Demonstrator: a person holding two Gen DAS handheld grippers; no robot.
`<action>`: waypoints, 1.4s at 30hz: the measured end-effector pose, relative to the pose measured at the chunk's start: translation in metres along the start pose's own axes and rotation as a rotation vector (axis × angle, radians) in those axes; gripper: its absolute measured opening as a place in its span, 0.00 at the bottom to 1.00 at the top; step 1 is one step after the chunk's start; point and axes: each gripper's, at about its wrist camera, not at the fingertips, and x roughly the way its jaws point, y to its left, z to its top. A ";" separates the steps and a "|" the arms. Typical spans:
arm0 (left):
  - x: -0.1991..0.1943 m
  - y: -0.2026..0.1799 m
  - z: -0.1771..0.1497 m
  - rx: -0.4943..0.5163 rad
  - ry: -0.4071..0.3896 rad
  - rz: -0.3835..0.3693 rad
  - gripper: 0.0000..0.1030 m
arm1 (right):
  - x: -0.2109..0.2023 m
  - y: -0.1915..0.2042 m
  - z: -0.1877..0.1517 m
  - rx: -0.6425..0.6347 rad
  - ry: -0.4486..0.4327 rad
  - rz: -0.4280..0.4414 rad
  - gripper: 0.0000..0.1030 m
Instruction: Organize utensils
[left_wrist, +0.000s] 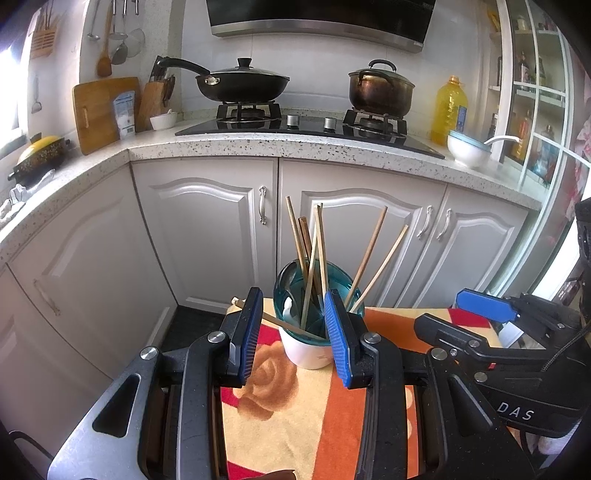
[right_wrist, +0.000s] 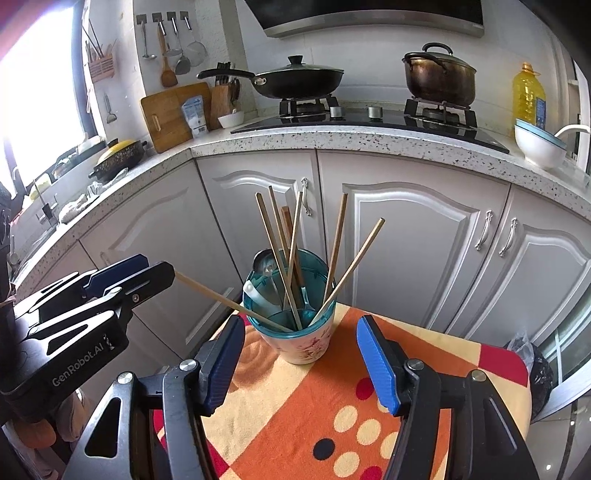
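A kitchen with a speckled stone counter (right_wrist: 332, 142) across the far side, grey-white cabinet doors (right_wrist: 413, 236) below it, and a gas hob carrying a lidded black frying pan (right_wrist: 295, 79) on the left and a dark lidded pot (right_wrist: 439, 75) on the right. In the near middle, an orange, cream and red patterned cloth (right_wrist: 325, 413) covers a small surface. On its far edge stands a utensil cup (right_wrist: 295, 332) with a teal rim, holding upright wooden chopsticks (right_wrist: 336, 240) and spoons (right_wrist: 264, 266). One chopstick (right_wrist: 221, 301) slants out low to the left, its lower end in the cup. The left gripper (left_wrist: 291, 332) has its fingers partly apart, that chopstick passing between them; whether they pinch it I cannot tell. The right gripper (right_wrist: 299, 363) hangs near the cup, fingers wide apart, empty.
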 end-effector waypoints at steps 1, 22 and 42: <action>0.000 0.000 0.000 0.000 0.000 0.000 0.32 | 0.001 0.000 0.000 0.000 0.003 -0.001 0.59; 0.007 -0.001 -0.004 -0.007 0.026 0.002 0.32 | 0.014 0.003 -0.001 -0.014 0.044 -0.012 0.60; 0.016 -0.003 -0.009 0.009 0.031 -0.019 0.32 | 0.021 0.001 -0.006 -0.012 0.070 -0.012 0.60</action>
